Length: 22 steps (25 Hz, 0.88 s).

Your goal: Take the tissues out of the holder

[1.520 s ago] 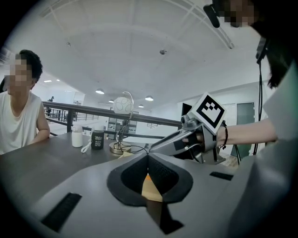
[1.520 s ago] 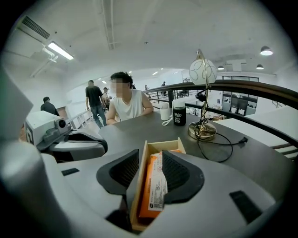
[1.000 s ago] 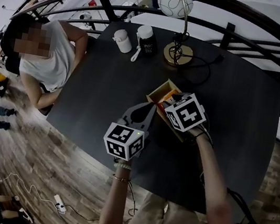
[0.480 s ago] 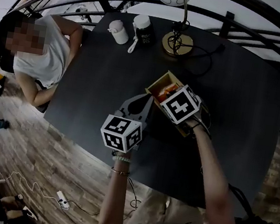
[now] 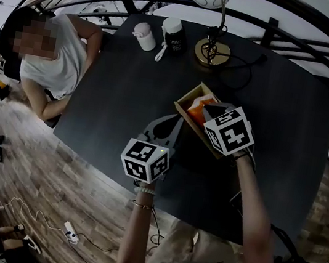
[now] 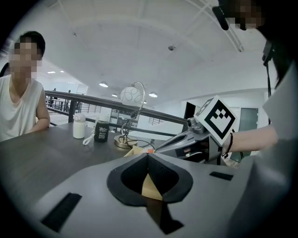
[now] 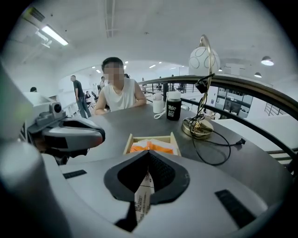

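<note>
On the dark counter (image 5: 127, 90) the wooden holder (image 5: 186, 104) stands near the middle, close in front of the person with the two tools, and most of the tissues are inside it. As I judge it, the task is only at its beginning. The right tool (image 7: 148, 153) has just been closing its jaws. They are now fully together on the thin edge of one tissue pack (image 7: 141, 197), a white film with small print that hangs down between the pads. This pack is gripped, but I cannot tell if it is already free of the holder. Orange tissue packs (image 7: 152, 147) lie in the holder beyond it, so the lifting out is left to do, probably more than one time. The left tool (image 6: 148, 156) has its jaws together too, with a tan piece of the holder's wall between them. It seems to keep the box steady.

The holder is a low rectangular box of pale plain wood, with thin straight walls and an open top. The packs look soft and a little puffy, wrapped in glossy plastic that wrinkles. The counter is matt and smooth. Both tools are of hard grey plastic with black ribbed pads.
</note>
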Available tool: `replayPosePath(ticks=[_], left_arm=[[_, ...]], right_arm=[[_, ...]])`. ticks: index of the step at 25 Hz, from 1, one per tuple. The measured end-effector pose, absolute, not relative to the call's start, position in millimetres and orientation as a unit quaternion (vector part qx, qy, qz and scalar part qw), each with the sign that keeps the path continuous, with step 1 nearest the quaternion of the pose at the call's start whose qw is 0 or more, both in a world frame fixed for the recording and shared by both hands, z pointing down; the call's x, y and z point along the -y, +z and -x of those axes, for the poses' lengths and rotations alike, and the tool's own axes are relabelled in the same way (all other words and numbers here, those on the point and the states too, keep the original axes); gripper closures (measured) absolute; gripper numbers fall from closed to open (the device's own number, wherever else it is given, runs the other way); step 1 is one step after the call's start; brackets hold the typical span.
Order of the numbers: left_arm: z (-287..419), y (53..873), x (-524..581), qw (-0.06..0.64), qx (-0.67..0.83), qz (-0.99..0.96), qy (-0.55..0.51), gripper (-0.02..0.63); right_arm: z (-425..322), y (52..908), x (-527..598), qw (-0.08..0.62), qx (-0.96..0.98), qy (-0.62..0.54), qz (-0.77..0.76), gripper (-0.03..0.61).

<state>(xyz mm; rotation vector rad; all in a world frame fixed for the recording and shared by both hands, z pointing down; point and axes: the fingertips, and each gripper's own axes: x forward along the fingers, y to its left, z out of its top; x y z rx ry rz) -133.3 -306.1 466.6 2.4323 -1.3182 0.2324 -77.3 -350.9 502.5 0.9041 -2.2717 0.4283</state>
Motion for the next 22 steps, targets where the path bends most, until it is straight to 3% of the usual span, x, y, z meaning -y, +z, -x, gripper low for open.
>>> replayPosePath(ticks=[12, 22], left_arm=[[132.8, 433.1, 289.6, 0.152, 0.476, -0.864, 0.062, 0.606], [124.8, 400.9, 270.7, 0.12, 0.473, -0.871, 0.05, 0.606]], right_arm=[[52.4, 418.9, 339.6, 0.161, 0.89, 0.149, -0.401, 0.566], [42.0, 369.3, 310.0, 0.118, 0.898, 0.117, -0.407, 0.566]])
